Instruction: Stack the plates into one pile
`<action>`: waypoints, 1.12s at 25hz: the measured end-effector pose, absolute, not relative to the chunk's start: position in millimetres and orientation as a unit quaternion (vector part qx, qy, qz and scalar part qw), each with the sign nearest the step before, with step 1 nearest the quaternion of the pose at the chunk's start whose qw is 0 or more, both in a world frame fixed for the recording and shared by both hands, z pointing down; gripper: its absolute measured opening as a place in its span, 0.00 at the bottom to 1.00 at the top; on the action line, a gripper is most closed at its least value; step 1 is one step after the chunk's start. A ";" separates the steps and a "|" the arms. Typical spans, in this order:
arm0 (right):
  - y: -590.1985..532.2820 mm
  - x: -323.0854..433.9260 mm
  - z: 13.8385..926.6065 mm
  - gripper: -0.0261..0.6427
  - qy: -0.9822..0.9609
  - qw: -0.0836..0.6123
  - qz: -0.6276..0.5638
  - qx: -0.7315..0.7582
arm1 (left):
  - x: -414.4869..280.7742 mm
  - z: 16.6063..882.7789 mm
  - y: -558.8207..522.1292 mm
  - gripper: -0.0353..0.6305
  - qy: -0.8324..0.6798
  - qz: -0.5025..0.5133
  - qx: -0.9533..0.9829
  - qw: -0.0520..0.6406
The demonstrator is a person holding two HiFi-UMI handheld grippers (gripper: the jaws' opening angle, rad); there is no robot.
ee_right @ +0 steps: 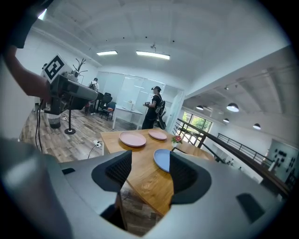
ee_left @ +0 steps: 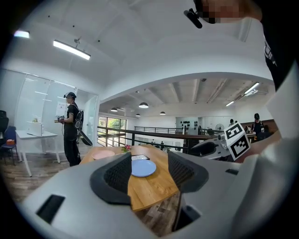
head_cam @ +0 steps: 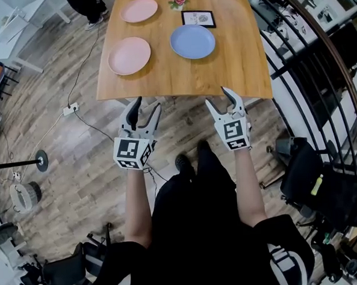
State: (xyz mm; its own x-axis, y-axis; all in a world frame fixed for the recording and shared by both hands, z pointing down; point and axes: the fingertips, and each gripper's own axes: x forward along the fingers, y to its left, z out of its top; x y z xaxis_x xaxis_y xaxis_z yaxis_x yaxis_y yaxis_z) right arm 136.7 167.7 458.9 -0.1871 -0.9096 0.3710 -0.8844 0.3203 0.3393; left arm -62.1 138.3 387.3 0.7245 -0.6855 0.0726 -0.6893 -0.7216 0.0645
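Note:
Three plates lie apart on the wooden table [head_cam: 180, 78]: a pink plate [head_cam: 129, 55] at the near left, a second pink plate [head_cam: 139, 10] at the far left, and a blue plate [head_cam: 192, 41] to the right. My left gripper [head_cam: 143, 110] and right gripper [head_cam: 224, 99] hover over the floor just short of the table's near edge, both open and empty. The blue plate [ee_left: 143, 167] shows between the left jaws in the left gripper view. In the right gripper view the blue plate [ee_right: 162, 160] and both pink plates [ee_right: 133, 138] [ee_right: 158, 135] lie ahead.
A framed card [head_cam: 198, 18] and a small flower decoration [head_cam: 177, 0] sit at the table's far side. A black railing [head_cam: 305, 47] runs along the right. A cable and power strip [head_cam: 71, 108] lie on the floor at left. A person [ee_left: 71, 127] stands by a white desk.

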 end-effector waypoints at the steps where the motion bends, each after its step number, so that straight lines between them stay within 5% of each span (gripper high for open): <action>1: 168.3 139.4 459.8 0.44 -0.768 0.259 -0.022 0.586 | -59.7 387.5 138.1 0.43 -0.367 0.023 0.929 0.043; 28: 112.8 156.8 471.3 0.44 -0.771 0.256 -0.011 0.583 | -43.7 398.5 86.9 0.43 -0.371 0.039 0.927 0.047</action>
State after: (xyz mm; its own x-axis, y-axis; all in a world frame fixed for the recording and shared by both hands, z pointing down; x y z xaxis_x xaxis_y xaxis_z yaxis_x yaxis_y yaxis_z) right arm 156.8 112.8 471.3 -0.1888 -0.9047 0.3819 -0.8939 0.3193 0.3146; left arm -43.7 86.9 398.5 0.7220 -0.6834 0.1079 -0.6908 -0.7208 0.0577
